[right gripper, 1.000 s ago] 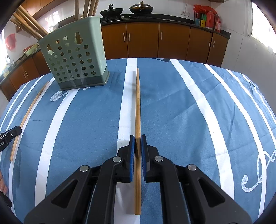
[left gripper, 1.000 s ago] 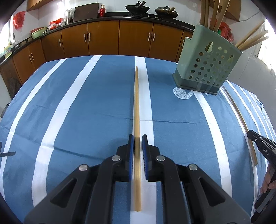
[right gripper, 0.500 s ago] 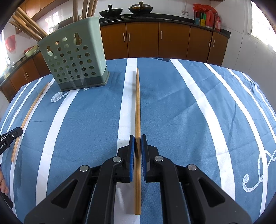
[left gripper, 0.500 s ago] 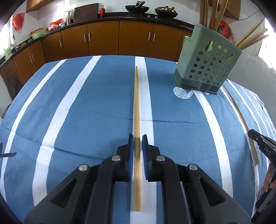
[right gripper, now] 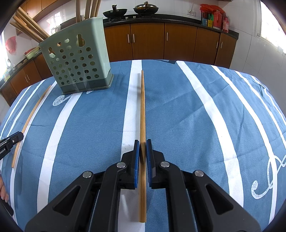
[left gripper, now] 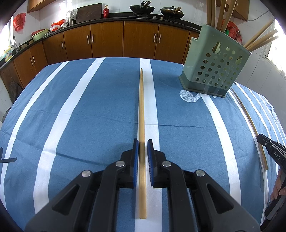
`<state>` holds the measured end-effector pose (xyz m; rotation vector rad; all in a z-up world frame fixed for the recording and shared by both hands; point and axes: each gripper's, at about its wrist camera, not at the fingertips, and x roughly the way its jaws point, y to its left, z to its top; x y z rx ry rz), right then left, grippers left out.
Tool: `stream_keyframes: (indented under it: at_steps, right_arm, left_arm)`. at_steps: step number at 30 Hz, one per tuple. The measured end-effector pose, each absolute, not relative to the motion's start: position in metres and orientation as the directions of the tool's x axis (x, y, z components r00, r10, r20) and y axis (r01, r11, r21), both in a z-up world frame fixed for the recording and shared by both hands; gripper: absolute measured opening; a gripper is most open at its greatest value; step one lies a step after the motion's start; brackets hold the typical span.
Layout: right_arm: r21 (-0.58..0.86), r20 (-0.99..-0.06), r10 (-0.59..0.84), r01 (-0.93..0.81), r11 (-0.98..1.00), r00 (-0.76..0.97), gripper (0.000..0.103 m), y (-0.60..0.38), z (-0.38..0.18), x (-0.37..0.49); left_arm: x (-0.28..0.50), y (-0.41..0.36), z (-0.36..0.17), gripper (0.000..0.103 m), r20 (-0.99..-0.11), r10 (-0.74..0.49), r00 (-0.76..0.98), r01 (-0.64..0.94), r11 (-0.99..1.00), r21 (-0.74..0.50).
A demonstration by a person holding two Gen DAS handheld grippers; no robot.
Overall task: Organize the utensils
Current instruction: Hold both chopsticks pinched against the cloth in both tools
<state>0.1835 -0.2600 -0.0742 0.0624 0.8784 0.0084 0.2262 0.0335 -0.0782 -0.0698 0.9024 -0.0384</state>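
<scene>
In the left wrist view my left gripper (left gripper: 142, 142) is shut on a long bamboo chopstick (left gripper: 141, 107) that points straight ahead over the blue striped cloth. The right wrist view shows my right gripper (right gripper: 141, 142) shut the same way on a second chopstick (right gripper: 142, 107). A green perforated utensil holder (left gripper: 214, 71) stands at the far right of the left view and at the far left (right gripper: 76, 62) of the right view, with several chopsticks upright in it. Each view catches the other gripper's tip (left gripper: 264, 142) (right gripper: 12, 139) at its edge, on its own stick (left gripper: 250, 123) (right gripper: 30, 119).
A blue tablecloth with white stripes (left gripper: 71, 107) covers the table. Brown kitchen cabinets (right gripper: 160, 41) and a counter with two woks (left gripper: 143, 9) run along the back. A hand (left gripper: 278, 185) shows at the right edge of the left view.
</scene>
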Motion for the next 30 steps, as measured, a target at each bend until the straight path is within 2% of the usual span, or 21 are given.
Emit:
stream_keyframes:
  at_steps: [21, 30]
  right_arm:
    - [0.058, -0.769, 0.033, 0.019, 0.998, 0.639, 0.009, -0.260, -0.074, 0.184]
    - [0.103, -0.768, 0.060, 0.030, 0.994, 0.638, 0.009, -0.266, -0.075, 0.171]
  left_arm:
    - [0.226, 0.033, -0.079, 0.013, -0.783, -0.063, 0.619, 0.003, 0.997, -0.077]
    - [0.211, 0.031, -0.078, 0.013, -0.785, -0.052, 0.617, 0.023, 0.999, -0.049]
